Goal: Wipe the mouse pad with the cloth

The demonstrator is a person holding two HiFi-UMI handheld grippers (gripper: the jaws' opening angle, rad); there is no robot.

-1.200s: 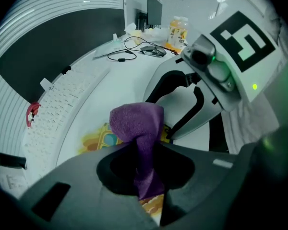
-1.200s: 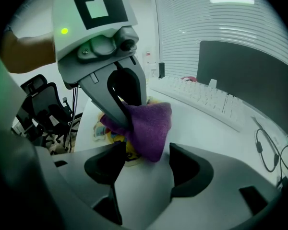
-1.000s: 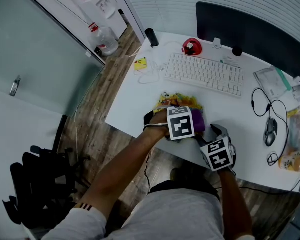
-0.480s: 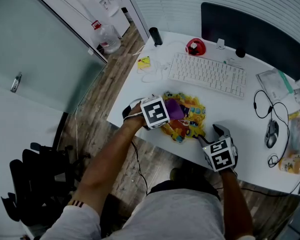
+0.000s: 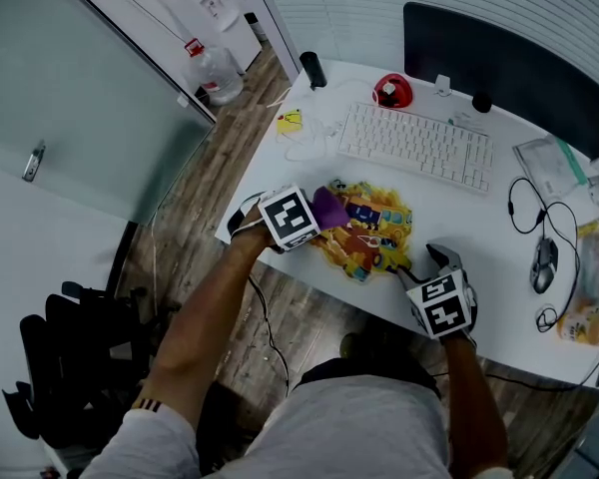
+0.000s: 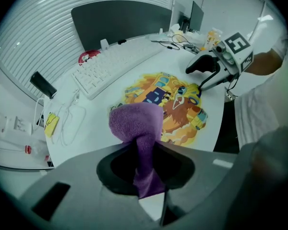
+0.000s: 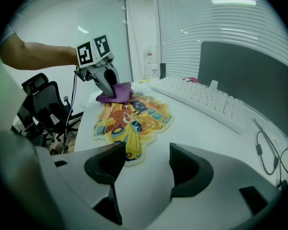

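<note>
1. Left gripper (image 6: 146, 150): jaws closed on a narrow fold of the purple cloth (image 6: 137, 123). The free end of the cloth bunches ahead of the jaws.
2. Cloth position: its bunched end rests at the left edge of the mouse pad (image 5: 369, 230), partly on the bare white desk (image 5: 479, 218).
3. Mouse pad: a flat, irregular cartoon-printed sheet lying near the desk's front edge, in front of the keyboard (image 5: 414, 146).
4. Right gripper (image 7: 146, 162): jaws wide apart with nothing between them. Its tips sit at the pad's near-right corner, and whether they press on it cannot be told.
5. Judged stage: the wipe is at the end of 1 stroke, at the pad's left margin.
6. Risk A: if the pad is not pinned, cloth friction could drag or ruck the thin sheet toward the desk edge.
7. Risk B: the grip holds only a thin fold, so a firm stroke could pull the cloth free.
8. Risk C: the bunched cloth touches a small area, so parts of the pad could go unwiped.
</note>
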